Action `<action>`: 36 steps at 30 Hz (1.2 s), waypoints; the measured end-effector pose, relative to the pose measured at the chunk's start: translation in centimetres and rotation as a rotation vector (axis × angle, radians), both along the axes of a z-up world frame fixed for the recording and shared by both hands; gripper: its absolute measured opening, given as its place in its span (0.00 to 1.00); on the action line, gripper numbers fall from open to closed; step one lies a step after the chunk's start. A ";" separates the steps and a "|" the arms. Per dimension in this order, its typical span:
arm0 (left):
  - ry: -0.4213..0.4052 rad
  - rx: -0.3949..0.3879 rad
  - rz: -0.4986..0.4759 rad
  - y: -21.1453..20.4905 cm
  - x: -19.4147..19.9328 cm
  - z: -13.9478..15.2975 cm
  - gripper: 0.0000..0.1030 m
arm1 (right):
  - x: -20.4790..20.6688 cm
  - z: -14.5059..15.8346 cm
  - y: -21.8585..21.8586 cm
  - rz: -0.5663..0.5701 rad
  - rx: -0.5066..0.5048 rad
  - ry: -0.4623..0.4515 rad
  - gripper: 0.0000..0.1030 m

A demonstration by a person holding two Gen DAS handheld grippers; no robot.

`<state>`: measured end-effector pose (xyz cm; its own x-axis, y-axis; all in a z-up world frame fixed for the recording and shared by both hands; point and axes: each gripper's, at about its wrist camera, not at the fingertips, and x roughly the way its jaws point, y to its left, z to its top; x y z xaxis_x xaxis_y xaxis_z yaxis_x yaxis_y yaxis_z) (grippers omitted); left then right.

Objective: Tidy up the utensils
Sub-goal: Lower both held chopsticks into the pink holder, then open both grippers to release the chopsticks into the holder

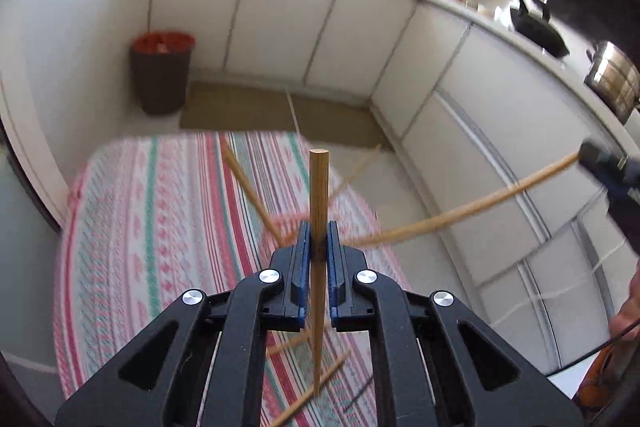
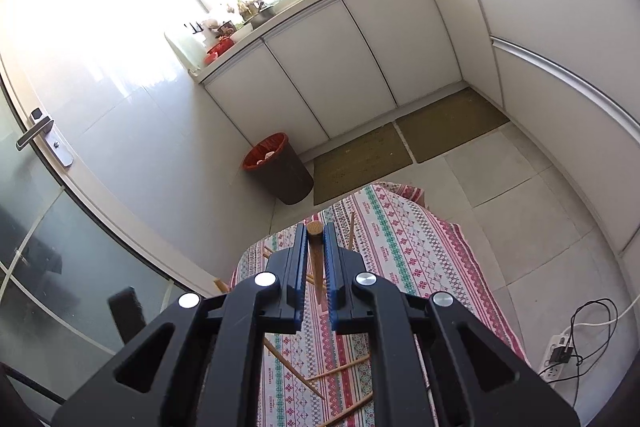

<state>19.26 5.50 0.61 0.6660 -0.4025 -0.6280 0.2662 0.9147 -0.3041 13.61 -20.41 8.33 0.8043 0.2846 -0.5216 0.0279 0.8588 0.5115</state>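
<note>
Between pads of each hand-held gripper: one chopstick pinched, left (image 1: 319,247) and right (image 2: 316,251), stick axis along fingers; loose chopsticks (image 2: 340,371) below on surface (image 2: 400,247).

A light wooden chopstick (image 1: 319,211) stands upright, thick blunt end up and taper pointing down, above a bench under a pink-and-green striped cloth (image 1: 160,219). A second wooden chopstick (image 2: 316,259) is likewise upright, round butt uppermost. Several more chopsticks (image 2: 340,371) lie scattered and crossed on the cloth below, some blurred.
</note>
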 end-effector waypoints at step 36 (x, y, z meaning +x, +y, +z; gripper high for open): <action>-0.243 -0.125 0.388 6.1 3.5 0.3 0.48 | 9.2 -3.4 2.8 -0.001 -0.125 0.083 0.08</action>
